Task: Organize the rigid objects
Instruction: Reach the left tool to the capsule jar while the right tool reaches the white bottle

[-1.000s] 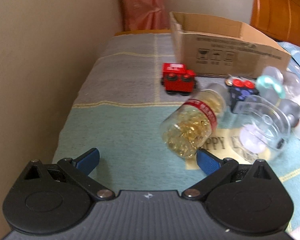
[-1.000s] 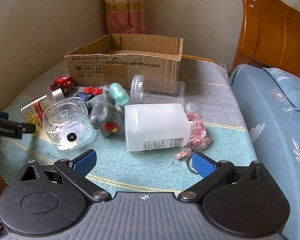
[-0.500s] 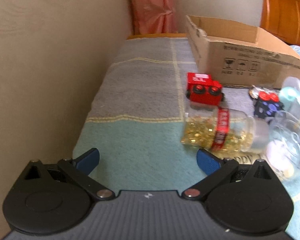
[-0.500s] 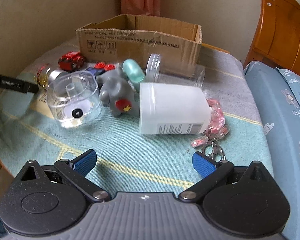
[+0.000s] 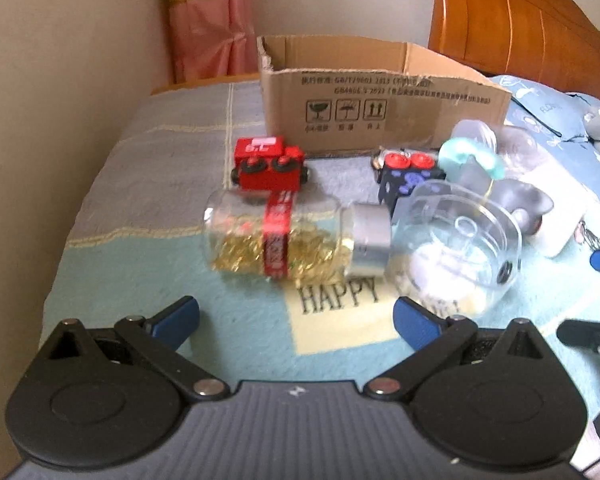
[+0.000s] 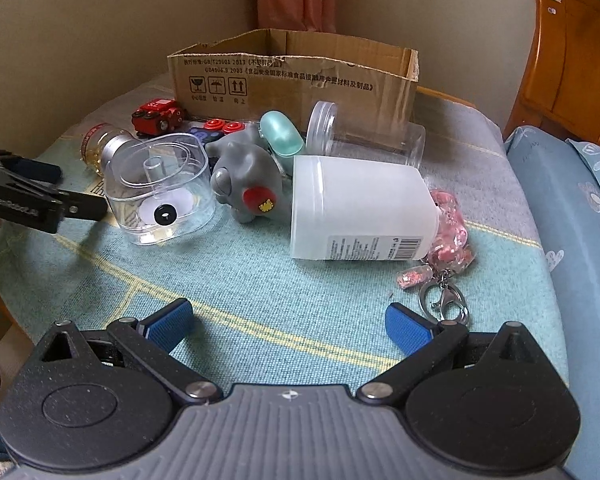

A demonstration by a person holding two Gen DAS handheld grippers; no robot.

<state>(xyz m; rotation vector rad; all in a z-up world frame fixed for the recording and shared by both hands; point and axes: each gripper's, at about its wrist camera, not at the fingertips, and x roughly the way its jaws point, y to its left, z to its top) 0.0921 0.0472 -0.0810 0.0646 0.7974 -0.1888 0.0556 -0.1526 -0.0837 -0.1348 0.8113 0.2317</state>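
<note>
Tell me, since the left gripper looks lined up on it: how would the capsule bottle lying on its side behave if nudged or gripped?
The capsule bottle is round and lies on its side, so a nudge would probably roll it, though the cloth may slow it. Its clear wall looks smooth and hard, so the left gripper might slip. The loose capsules would likely shift when it is lifted.

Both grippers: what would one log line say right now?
left gripper: open, facing capsule bottle | right gripper: open, facing white jar | box: behind pile
</note>
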